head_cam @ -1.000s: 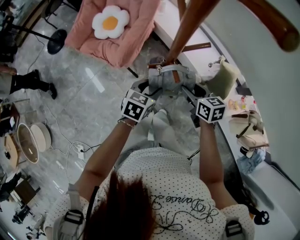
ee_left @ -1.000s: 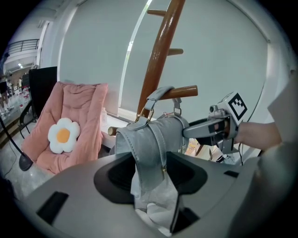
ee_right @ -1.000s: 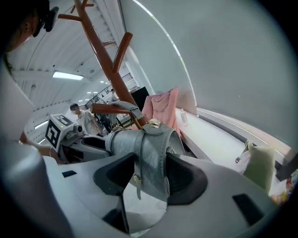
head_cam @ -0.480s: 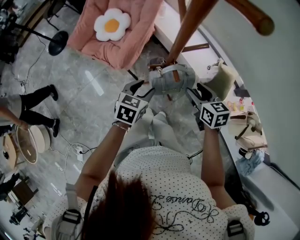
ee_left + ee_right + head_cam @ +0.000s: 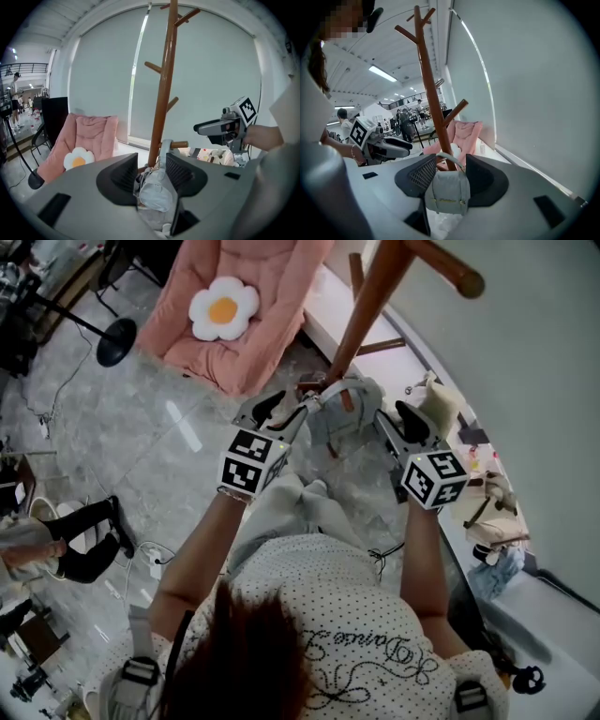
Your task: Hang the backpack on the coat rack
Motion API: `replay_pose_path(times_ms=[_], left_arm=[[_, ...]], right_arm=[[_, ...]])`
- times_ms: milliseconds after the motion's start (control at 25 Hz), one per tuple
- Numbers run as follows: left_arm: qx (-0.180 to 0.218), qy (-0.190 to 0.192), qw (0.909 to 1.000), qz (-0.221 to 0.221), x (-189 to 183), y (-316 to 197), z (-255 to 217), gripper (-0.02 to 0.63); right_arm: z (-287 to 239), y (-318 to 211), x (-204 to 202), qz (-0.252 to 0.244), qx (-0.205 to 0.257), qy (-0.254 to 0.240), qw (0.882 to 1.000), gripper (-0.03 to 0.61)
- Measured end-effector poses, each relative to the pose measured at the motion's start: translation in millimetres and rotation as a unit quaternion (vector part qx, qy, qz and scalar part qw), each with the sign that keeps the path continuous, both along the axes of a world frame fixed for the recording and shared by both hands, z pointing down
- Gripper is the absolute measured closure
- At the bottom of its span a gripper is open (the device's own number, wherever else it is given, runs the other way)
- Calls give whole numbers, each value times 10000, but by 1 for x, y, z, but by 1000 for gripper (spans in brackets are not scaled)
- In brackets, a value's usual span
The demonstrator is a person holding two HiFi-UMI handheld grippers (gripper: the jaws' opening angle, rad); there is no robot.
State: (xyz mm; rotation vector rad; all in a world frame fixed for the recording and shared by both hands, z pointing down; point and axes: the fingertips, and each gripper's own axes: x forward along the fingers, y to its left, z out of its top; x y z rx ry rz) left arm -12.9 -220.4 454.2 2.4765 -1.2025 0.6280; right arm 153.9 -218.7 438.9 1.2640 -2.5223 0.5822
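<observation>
I am judging this the lifting step, hanging not yet done. The rack (image 5: 367, 310), a tall smooth wooden pole, is standing just ahead. The backpack (image 5: 342, 413), small, soft and grey, is hanging before it. My left claw (image 5: 152, 159) and right claw (image 5: 451, 159) are pinching its sides, jaws having just been closing. Next, its loop (image 5: 449, 154) is needing raising over a rounded peg (image 5: 450, 270).

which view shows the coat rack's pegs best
The left gripper view: the coat rack shows nearly full height, with pegs at several levels. The right gripper view gives the top fork and one lower peg; the head view, a foreshortened pole and one peg.
</observation>
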Motion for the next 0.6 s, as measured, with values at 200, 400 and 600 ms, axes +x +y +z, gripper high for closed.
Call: replay_pose_path(times_ms=[200,400,600], left_arm=[[513,111,9986,7,0,-9,-39,478],[920,139,9955,-159,-5,-16,-69,536],[1308,158,9909,-285,-13,-19,-97,586]], right_arm=[[-37,-5,-6,38,455,-97,9989,411],[-78,-6,-6,231,1046,-100,9942,468],[-117,-2,-6,413,1644,-56,9855,530]])
